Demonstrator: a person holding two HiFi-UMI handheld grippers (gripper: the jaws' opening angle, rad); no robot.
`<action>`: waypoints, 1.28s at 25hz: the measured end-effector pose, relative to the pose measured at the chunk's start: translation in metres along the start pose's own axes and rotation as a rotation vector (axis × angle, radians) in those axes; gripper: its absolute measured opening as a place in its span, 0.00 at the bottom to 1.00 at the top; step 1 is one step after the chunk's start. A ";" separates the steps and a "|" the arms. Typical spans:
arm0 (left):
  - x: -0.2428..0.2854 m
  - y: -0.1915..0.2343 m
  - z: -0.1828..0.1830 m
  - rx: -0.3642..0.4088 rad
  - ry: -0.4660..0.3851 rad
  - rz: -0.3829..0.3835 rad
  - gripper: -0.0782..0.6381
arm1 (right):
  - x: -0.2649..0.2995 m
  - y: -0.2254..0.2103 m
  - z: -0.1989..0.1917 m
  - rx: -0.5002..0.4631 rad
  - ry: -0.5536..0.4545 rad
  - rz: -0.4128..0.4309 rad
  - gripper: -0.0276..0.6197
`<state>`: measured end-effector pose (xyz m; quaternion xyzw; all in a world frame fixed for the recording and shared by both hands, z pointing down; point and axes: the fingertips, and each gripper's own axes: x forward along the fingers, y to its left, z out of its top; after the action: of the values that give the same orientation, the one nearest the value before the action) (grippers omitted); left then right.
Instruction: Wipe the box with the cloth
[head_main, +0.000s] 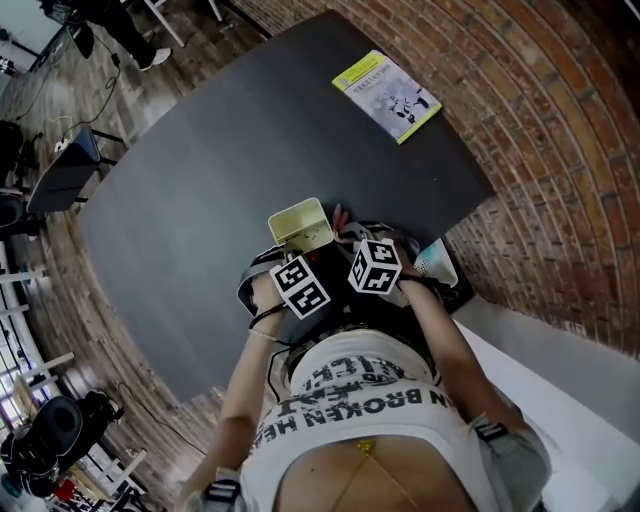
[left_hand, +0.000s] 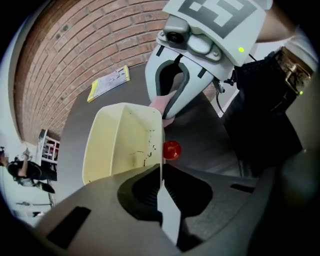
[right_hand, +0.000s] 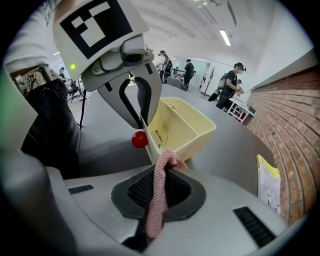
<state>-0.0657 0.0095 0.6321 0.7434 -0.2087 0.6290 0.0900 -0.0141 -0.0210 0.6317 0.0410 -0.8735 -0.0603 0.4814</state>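
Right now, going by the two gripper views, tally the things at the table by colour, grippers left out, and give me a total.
Pale yellow: 1, the box
Pink: 1, the cloth
Red: 1, the small round thing
Yellow and white: 1, the booklet
Total: 4

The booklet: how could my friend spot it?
Find the big dark table by the brick wall. Near its far edge, apart from the pale yellow box, lies the booklet. It is the only flat thing, white with a yellow-green border.
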 end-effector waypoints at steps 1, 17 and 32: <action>0.001 -0.001 0.002 -0.037 0.005 0.006 0.15 | 0.000 0.003 0.000 -0.002 -0.001 0.007 0.07; -0.006 -0.007 0.020 -0.068 -0.111 0.011 0.17 | -0.002 0.016 0.012 -0.064 -0.028 0.040 0.07; -0.058 0.058 -0.023 0.272 -0.141 0.216 0.26 | -0.034 -0.012 0.001 0.031 -0.055 -0.069 0.07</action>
<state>-0.1181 -0.0215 0.5723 0.7641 -0.2061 0.6040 -0.0945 0.0028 -0.0282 0.6010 0.0768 -0.8852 -0.0642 0.4543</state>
